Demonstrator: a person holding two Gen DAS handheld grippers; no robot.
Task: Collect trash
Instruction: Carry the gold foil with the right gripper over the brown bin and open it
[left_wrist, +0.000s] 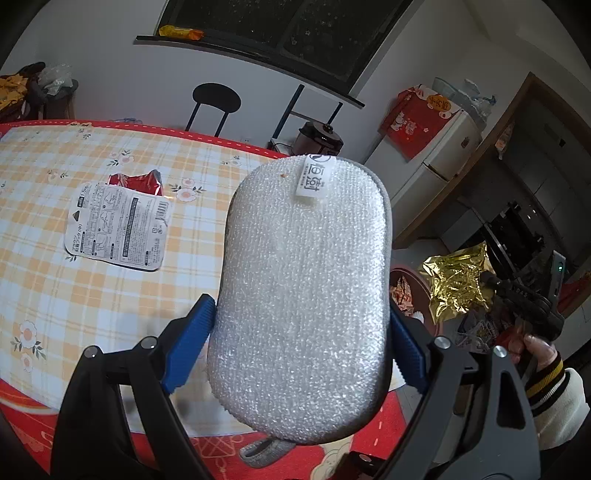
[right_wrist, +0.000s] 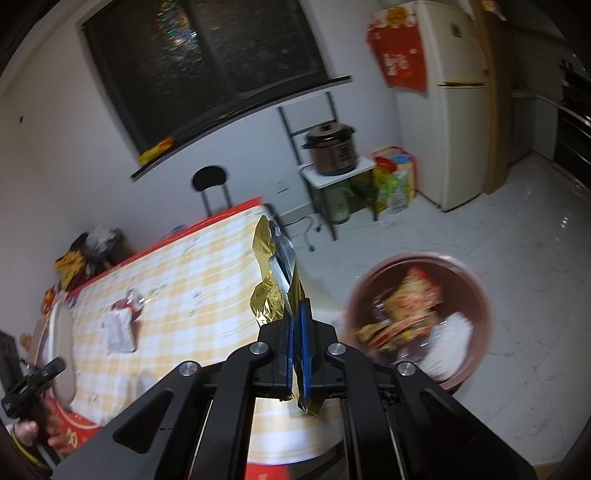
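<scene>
Checked orange-and-white cloth covers the table (left_wrist: 110, 295) at left of the left wrist view, where a white printed packet (left_wrist: 118, 229) lies flat over a red wrapper (left_wrist: 138, 182). At center, the left tool (left_wrist: 299, 354) grips a white scrubbing sponge (left_wrist: 303, 288), blue pads pressed wide against its sides. In the right wrist view, the right tool (right_wrist: 297, 325) is clamped tight on a crumpled gold foil wrapper (right_wrist: 271, 288) at center frame. A brown bin (right_wrist: 476, 291) holding wrappers sits on the floor at lower right.
</scene>
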